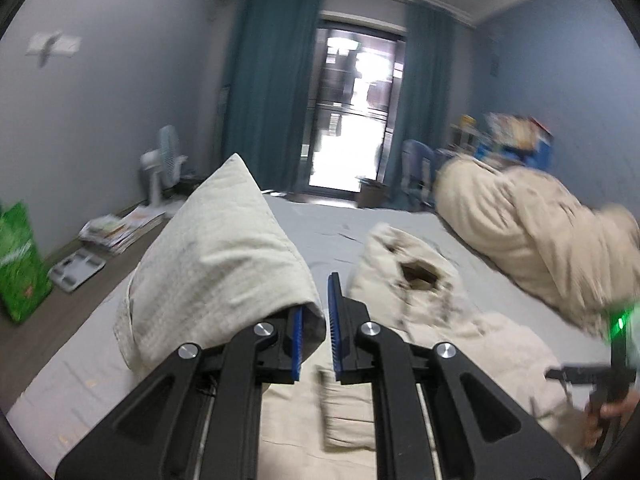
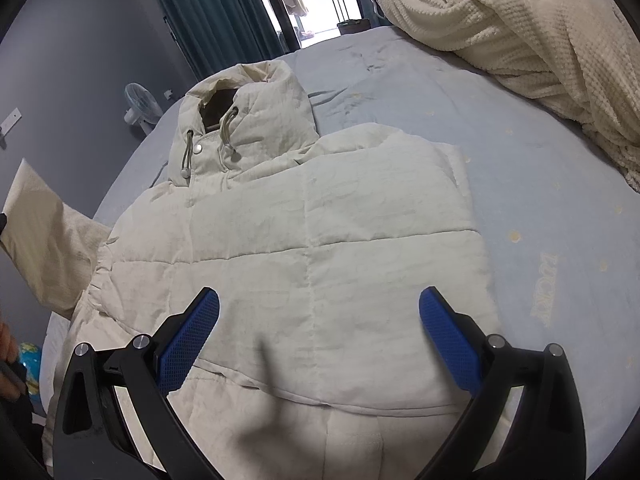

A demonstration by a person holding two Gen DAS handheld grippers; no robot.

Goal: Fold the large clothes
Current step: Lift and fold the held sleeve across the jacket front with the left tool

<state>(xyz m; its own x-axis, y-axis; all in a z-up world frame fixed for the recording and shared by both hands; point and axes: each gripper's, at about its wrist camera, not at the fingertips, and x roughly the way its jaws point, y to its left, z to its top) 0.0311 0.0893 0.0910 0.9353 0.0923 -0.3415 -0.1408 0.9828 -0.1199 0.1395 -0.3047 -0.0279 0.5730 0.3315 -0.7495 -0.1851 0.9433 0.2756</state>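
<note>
Blue-walled bedroom with teal curtains (image 1: 272, 80) frames a pale blue bed sheet (image 2: 540, 200) on which the cream hooded puffer jacket (image 2: 320, 240) lies spread, front up. At the left, the left gripper (image 1: 316, 332) is clamped on a raised sleeve (image 1: 216, 248), lifted off the sheet, so a first side fold looks to be under way. Farther right, the right gripper (image 2: 320, 344) hovers with jaws wide apart over the jacket's lower body, holding nothing; the remaining folds are still to do, and a heaped blanket (image 2: 520, 40) lies beyond.
</note>
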